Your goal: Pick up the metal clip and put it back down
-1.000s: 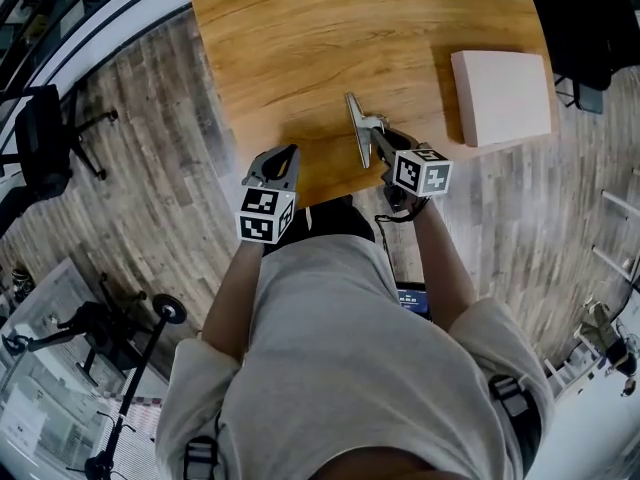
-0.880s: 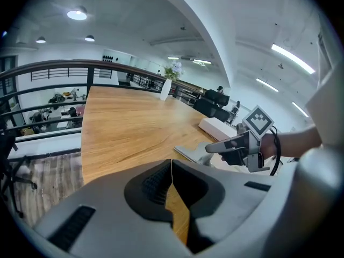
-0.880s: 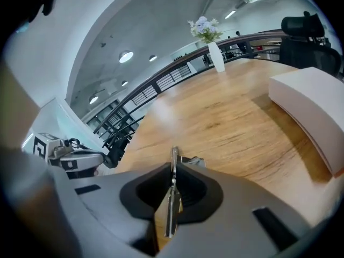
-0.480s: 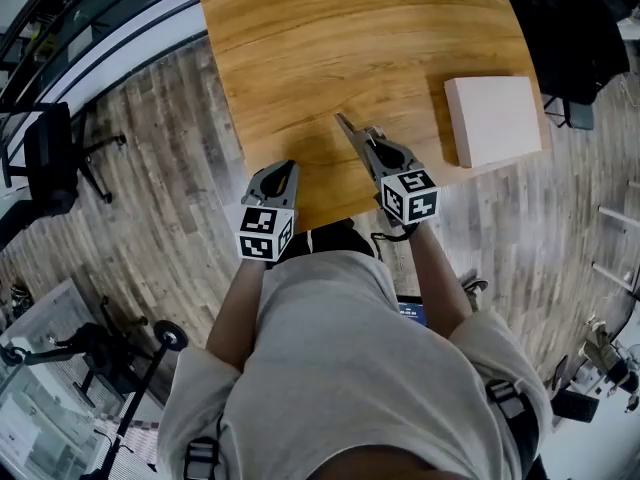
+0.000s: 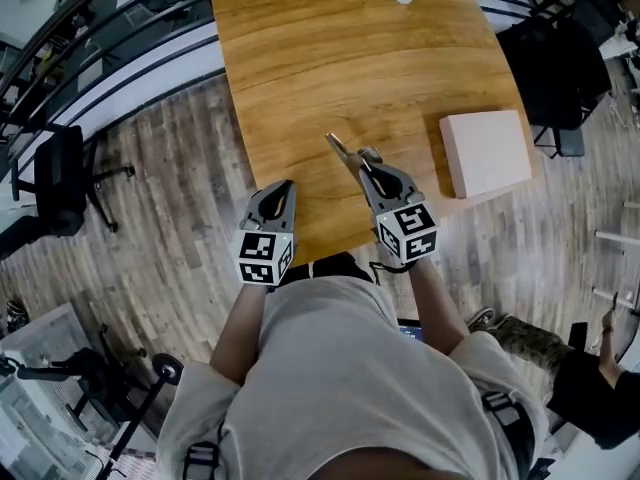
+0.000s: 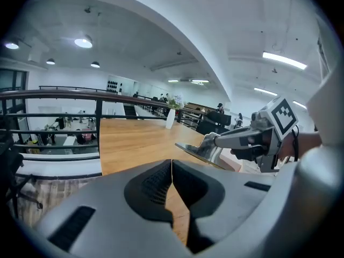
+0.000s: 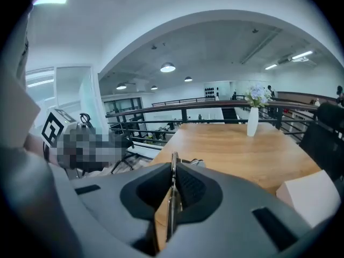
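Note:
The metal clip (image 5: 347,158) is a flat silver piece, held in the air above the wooden table (image 5: 330,58). My right gripper (image 5: 366,167) is shut on it, and the clip sticks out forward and to the left of the jaws. In the right gripper view the clip (image 7: 172,192) stands edge-on between the pads. From the left gripper view the clip (image 6: 200,151) shows at the right, with the right gripper (image 6: 219,142) behind it. My left gripper (image 5: 279,193) hangs shut and empty over the table's near edge; its jaws (image 6: 172,184) meet with nothing between them.
A pale square box (image 5: 486,152) lies on the table's right side, also seen as a box (image 7: 310,193) low right in the right gripper view. A white vase (image 7: 252,121) with flowers stands at the far end. A black railing (image 6: 64,115) and an office chair (image 5: 60,183) are left of the table.
The right gripper has lifted the clip and carried it a little left and toward the person; the clip now tilts more. The head view has shifted, showing more of the table's far end.

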`<state>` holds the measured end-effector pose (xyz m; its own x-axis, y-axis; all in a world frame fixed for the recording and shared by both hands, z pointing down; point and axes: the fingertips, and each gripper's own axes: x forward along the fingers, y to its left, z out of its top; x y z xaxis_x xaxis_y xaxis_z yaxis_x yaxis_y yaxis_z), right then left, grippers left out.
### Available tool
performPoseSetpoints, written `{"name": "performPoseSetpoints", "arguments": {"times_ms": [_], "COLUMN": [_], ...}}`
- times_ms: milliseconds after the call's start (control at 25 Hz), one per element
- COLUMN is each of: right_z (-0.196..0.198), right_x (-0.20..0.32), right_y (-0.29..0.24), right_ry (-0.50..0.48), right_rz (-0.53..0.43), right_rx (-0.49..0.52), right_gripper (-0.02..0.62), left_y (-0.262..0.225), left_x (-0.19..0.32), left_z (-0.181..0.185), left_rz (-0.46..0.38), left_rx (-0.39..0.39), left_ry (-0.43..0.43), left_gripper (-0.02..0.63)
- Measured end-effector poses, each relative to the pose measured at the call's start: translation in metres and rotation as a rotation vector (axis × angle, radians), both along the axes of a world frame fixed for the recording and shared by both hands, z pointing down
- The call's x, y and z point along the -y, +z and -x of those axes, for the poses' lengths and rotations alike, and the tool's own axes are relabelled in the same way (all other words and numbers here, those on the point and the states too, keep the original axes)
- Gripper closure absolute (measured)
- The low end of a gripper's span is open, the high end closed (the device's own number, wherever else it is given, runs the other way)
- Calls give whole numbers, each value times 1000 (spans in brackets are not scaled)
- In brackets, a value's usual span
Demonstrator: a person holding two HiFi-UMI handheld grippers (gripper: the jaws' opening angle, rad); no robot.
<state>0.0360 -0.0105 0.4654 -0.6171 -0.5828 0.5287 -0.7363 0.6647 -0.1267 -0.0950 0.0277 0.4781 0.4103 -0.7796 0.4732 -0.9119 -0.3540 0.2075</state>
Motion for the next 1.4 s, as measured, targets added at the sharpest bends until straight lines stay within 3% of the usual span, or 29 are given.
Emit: {"name": "performPoseSetpoints", "arguments": {"times_ms": [200, 440, 760, 1080, 1240, 1360, 1400], "right_z": [23, 55, 73, 76, 71, 69, 68], "right_x": [-10, -19, -28, -32, -28, -29, -29], "right_y": [-31, -52, -62, -79, -81, -81, -82], "right_ry": [-50, -64, -20, 26, 56, 74, 75], "right_rz": [-123, -194, -182, -192, -182, -164, -162], "right_rx": [-120, -106, -44, 6, 38, 98, 120], "right_gripper": [552, 552, 552, 552, 552, 553, 554], "left_y": [-24, -60, -53, -56, -52, -52, -49], "left_x": [5, 9, 2, 8, 17, 21, 21], "left_z": [26, 50, 59, 65, 51, 38, 32], "left_rz": [-74, -162, -127, -107, -78, -94, -74], "left_rx": [70, 42, 39, -17, -143, -315, -386], "left_ry": [-50, -76, -29, 18, 91, 148, 179], "left_gripper": [580, 580, 580, 580, 580, 575, 539]}}
